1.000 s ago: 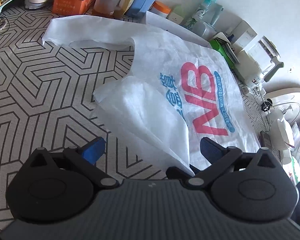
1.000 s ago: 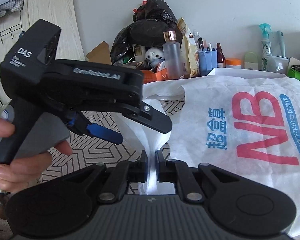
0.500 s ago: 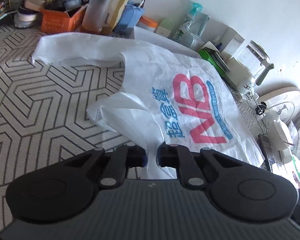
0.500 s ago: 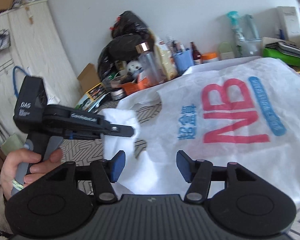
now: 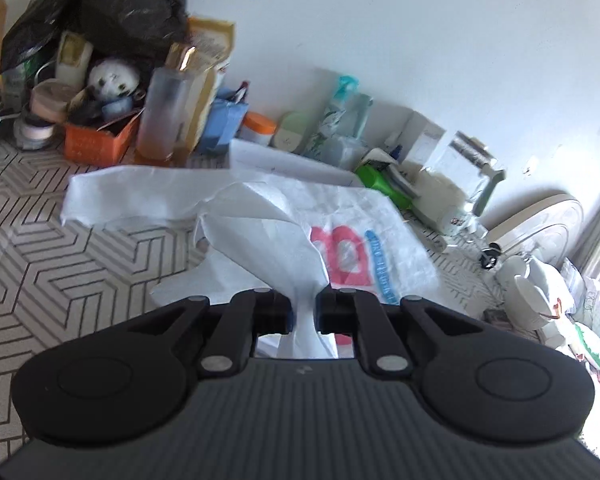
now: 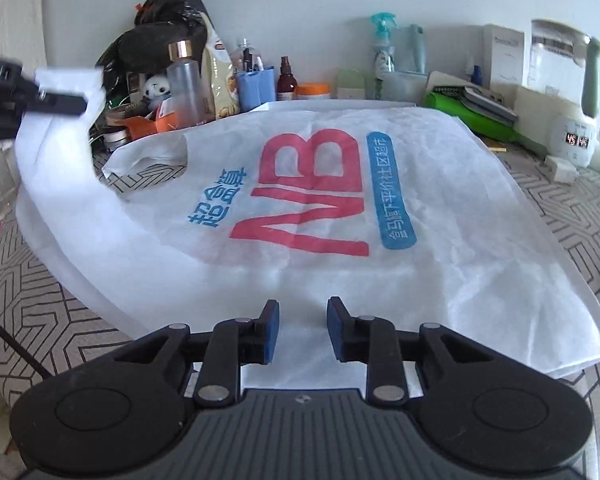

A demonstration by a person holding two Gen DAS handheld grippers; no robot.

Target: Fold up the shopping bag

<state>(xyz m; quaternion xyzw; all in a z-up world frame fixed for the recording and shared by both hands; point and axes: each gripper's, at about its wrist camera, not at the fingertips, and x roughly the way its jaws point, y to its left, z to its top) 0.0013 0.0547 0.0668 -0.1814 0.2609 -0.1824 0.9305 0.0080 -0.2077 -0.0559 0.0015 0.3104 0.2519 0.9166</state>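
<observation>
Left tool (image 5: 303,306) pinching white shopping bag (image 6: 440,240) handle, right tool (image 6: 302,330) narrowing, ungripped, above bag.

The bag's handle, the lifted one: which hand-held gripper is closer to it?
Left. The left hand-held gripper is pinching the white bag handle and holding it up. The right hand-held gripper hovers open over the shopping bag's near edge, away from that handle.

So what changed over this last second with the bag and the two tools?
The left tool closed on the near handle of the shopping bag and lifted it off the table. The right tool let that handle go; its jaws have just been closing again, with nothing pinched between them, low over the bag's near edge. The bag's printed body stays flat.
</observation>
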